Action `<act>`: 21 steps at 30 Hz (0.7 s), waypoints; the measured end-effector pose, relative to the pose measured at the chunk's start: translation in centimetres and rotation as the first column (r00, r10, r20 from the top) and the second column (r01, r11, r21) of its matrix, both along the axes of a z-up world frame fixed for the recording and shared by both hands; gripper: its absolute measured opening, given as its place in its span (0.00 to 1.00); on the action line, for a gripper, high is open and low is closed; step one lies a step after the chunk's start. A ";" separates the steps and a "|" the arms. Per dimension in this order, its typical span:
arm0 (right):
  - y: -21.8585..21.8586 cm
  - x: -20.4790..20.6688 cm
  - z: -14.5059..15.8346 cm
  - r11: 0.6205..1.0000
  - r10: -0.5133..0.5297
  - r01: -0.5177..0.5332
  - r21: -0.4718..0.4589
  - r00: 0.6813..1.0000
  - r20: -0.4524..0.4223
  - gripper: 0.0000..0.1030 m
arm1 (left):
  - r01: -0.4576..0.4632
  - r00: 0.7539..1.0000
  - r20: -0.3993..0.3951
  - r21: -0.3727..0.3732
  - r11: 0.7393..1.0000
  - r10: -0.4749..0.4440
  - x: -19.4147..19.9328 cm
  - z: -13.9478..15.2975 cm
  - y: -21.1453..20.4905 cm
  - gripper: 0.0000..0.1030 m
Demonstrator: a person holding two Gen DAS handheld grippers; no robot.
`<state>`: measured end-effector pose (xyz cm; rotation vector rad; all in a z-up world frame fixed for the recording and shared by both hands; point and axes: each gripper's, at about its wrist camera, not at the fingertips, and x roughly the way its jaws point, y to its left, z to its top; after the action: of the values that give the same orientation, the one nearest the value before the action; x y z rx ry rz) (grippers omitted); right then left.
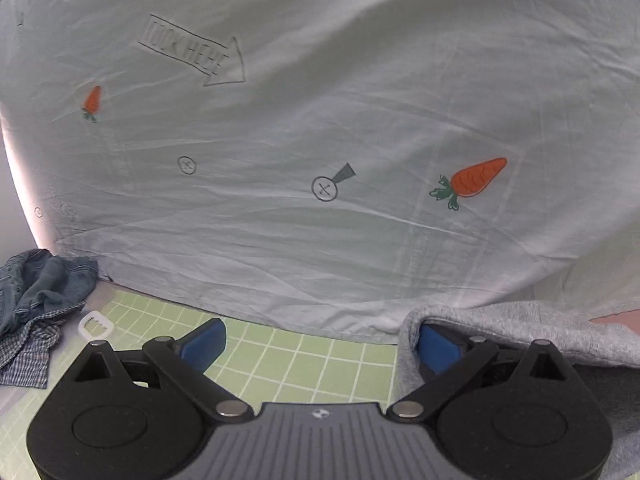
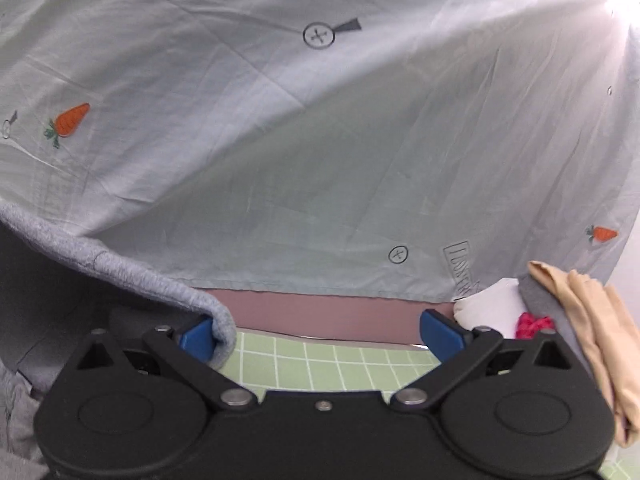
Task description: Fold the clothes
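A carrot-print sheet (image 1: 320, 120) blocks both views; both grippers' jaws gape, grey cloth (image 2: 120, 268) draped over them, checked shirt (image 1: 36, 320) nearby.

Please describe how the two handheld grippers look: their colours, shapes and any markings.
Both look alike: the left gripper and right gripper have black linkage arms with silver pivot pins, round black housings, and blue pads on the fingers. The left's centre is ribbed grey with a small emblem.

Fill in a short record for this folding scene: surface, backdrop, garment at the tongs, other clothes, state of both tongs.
Surface: green gridded cutting mat
Backdrop: pale sheet printed with orange carrots
Garment at tongs: grey knit garment, draped over the inner finger of each
Other clothes: crumpled blue checked cloth; beige folded fabric
Left tongs: open
Right tongs: open
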<state>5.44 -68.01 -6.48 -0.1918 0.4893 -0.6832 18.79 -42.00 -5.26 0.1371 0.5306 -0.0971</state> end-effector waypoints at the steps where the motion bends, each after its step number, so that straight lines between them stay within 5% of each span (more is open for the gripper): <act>1: 0.7 -1.1 0.4 1.000 0.001 -0.001 -0.001 1.000 0.006 1.00 | -0.004 1.000 -0.004 -0.003 1.000 0.004 -1.1 0.2 0.8 0.97; 11: 5.6 -10.9 -1.3 0.999 0.005 -0.001 0.053 0.998 -0.065 1.00 | -0.043 0.981 -0.188 -0.001 0.999 0.042 -10.2 -3.0 6.2 0.97; 21: 5.9 -12.3 -5.7 0.982 0.047 -0.005 0.191 0.976 -0.213 1.00 | -0.080 0.905 -0.420 -0.022 0.997 0.064 -13.9 -8.0 8.4 0.97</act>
<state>-6.84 -62.13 -12.17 -0.0933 0.7569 -0.5887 4.86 -33.57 -13.21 0.0573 0.9636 -0.0642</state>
